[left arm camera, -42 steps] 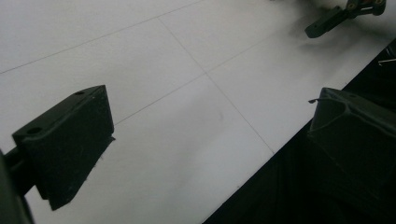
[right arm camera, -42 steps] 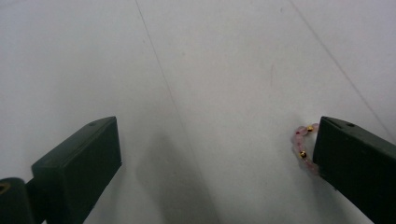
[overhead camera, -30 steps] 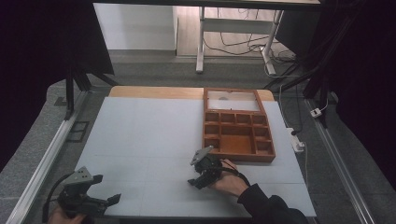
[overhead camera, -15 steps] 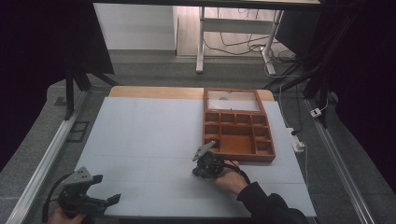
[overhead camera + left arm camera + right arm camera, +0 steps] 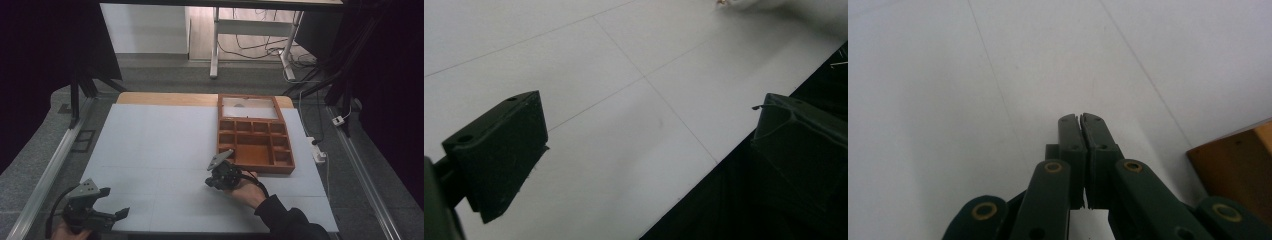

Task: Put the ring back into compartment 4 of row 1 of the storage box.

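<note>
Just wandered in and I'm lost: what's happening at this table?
A person sits at a white table with a pair of tongs in each hand. The right tongs are shut on nothing and sit beside a brown wooden tray with many small compartments. The left tongs are open, near the table's front edge, and hold nothing. The tray's compartments look empty from here.

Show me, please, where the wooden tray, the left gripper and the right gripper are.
wooden tray (image 5: pixel 256 170): high view, near rim.
left gripper (image 5: pixel 119 214): high view, between its open jaws.
right gripper (image 5: pixel 1080 118): right gripper view, tips of its shut jaws.
</note>
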The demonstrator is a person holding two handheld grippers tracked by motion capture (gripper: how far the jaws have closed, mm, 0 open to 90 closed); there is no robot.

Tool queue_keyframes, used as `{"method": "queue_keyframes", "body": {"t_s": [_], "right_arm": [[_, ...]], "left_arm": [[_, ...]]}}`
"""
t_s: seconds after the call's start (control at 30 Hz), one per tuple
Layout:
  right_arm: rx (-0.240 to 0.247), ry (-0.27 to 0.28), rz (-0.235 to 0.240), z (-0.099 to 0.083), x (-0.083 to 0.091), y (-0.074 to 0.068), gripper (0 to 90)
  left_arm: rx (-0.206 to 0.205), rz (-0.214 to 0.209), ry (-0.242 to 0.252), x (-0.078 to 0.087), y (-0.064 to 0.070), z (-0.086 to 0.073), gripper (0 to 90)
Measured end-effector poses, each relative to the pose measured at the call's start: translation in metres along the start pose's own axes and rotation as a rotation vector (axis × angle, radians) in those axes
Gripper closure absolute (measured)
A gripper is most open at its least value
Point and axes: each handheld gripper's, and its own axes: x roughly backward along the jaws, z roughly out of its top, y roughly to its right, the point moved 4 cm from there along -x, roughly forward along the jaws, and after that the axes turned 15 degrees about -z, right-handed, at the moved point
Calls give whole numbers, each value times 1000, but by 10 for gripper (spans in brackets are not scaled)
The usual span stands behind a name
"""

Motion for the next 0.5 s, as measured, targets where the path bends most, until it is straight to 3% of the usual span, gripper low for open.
{"method": "queue_keyframes", "body": {"t_s": [0.5], "right_arm": [[-67, 93, -50, 11, 33, 18, 878]], "left_arm": [[-2, 4, 0, 0, 0, 0, 11]]}}
